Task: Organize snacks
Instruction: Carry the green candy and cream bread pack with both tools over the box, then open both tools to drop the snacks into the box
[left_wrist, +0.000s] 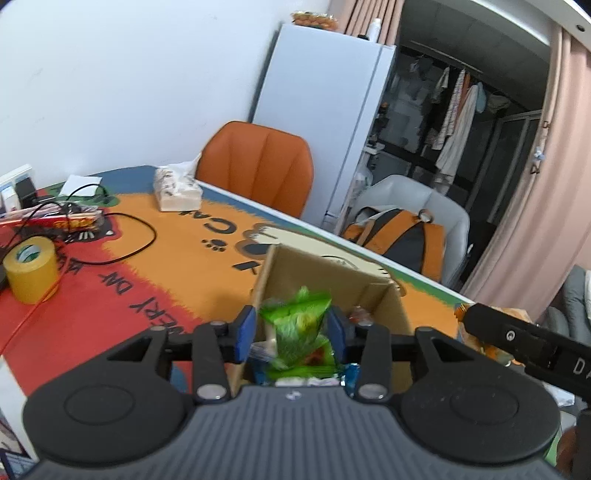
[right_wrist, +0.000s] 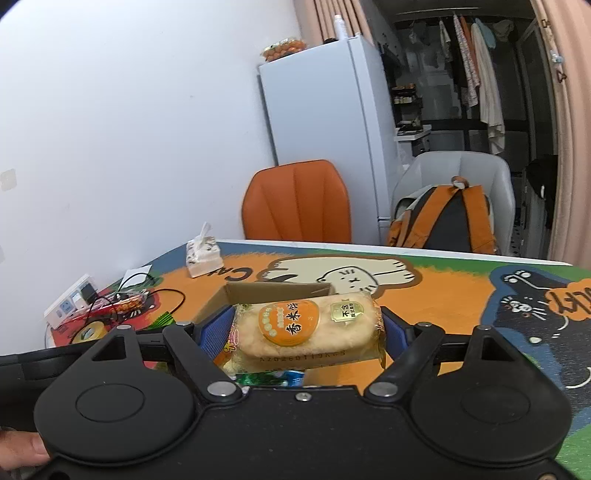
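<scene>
Two claws: left claw loosened around green packet; right claw clamps rice cracker.

white wall, white fridge, orange chair, grey chair holding a backpack, pink curtain.

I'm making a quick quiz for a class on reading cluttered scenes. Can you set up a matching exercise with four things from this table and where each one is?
Things:
1. green snack packet
2. rice cake pack
3. roll of tape
4. tissue pack

Places:
A. between the pads of the right tool
B. at the table's far edge, in front of the orange chair
C. between the pads of the left tool, over the cardboard box
D. on the red part of the table mat, by the black cable

Pairs: 1-C, 2-A, 3-D, 4-B
</scene>
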